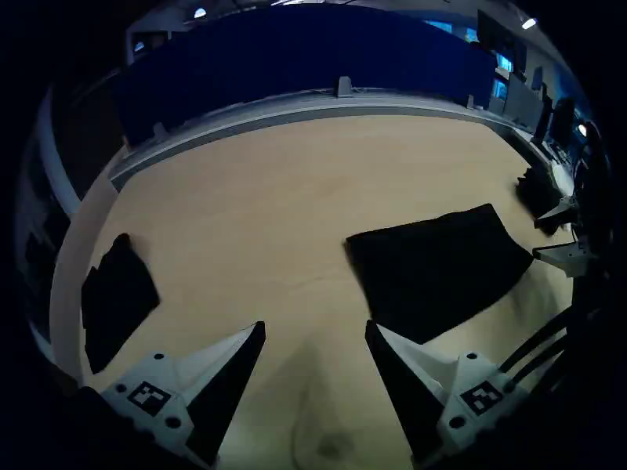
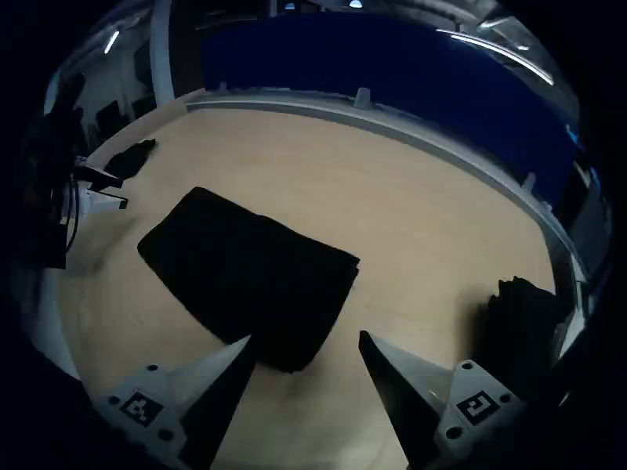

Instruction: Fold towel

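A black towel (image 1: pixel 439 266) lies flat and folded on the light wood table (image 1: pixel 274 180). In the left gripper view it is ahead and to the right of my left gripper (image 1: pixel 313 325), which is open with bare table between its fingers. In the right gripper view the same towel (image 2: pixel 251 274) lies just ahead and left of my open right gripper (image 2: pixel 306 337), and its near edge reaches the tip of the left finger (image 2: pixel 227 368). Across the towel, each view shows the other gripper: the right gripper (image 1: pixel 558 233) and the left gripper (image 2: pixel 102 188).
A second black cloth (image 1: pixel 117 301) lies near the table's left edge. It appears again as the cloth (image 2: pixel 129 157) beyond the left gripper. A crumpled black cloth (image 2: pixel 525 313) sits by the right edge. A blue partition (image 1: pixel 313 55) runs along the far edge behind a grey rail.
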Motion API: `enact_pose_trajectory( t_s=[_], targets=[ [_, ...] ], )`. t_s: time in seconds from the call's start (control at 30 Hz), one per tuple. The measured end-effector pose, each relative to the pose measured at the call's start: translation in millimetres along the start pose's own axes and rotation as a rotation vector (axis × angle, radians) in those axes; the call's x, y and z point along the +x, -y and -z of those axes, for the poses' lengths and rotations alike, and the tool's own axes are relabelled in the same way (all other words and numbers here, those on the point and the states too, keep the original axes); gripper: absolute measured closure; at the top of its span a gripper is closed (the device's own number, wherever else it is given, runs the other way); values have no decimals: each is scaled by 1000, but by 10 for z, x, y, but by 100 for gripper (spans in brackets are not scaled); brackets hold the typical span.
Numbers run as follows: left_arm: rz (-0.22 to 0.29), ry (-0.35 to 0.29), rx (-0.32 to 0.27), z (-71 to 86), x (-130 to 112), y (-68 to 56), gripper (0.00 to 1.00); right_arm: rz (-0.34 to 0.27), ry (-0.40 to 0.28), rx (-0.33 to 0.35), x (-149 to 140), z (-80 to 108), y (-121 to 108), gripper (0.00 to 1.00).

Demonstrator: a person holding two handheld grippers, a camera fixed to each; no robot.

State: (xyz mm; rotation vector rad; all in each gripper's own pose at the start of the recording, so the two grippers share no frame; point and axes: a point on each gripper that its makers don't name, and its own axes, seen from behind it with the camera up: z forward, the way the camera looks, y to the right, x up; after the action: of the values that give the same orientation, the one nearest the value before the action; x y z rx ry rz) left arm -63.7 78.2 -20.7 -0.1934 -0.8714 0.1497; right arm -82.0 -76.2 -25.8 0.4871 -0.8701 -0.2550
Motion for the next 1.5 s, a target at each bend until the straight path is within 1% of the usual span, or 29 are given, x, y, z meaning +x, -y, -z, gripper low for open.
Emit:
enact_pose_trajectory(
  t_s=[0.2,0.3,0.37,0.43,0.5,0.63,0.77,0.83,0.93,1.03,1.17,1.3,1.5],
  targets=[
    [59,19,24,231,-319,88,6,60,29,56,-125,7,101,4],
    [79,25,38,337,-451,128,6,93,44,79,-181,-4,126,9],
    [94,28,46,414,-529,147,6,112,53,93,-213,-17,136,18],
    [109,32,51,482,-603,162,6,122,66,104,-246,-34,146,31],
    [124,37,57,550,-680,175,6,127,78,116,-278,-52,157,40],
    [150,48,68,658,-817,192,6,126,91,139,-316,-74,205,52],
    [170,58,77,748,-926,208,6,132,101,158,-341,-80,250,69],
    [176,60,82,776,-957,217,6,136,105,155,-350,-91,244,77],
    [183,62,87,811,-987,228,6,139,108,152,-350,-100,234,84],
    [188,60,89,844,-994,228,6,143,111,146,-342,-108,214,93],
    [194,57,89,894,-989,220,6,150,105,131,-314,-118,174,96],
    [198,47,88,932,-976,215,6,148,90,138,-241,-93,200,97],
    [201,32,90,1000,-939,223,6,170,61,139,-9,-8,229,97]
  ],
)
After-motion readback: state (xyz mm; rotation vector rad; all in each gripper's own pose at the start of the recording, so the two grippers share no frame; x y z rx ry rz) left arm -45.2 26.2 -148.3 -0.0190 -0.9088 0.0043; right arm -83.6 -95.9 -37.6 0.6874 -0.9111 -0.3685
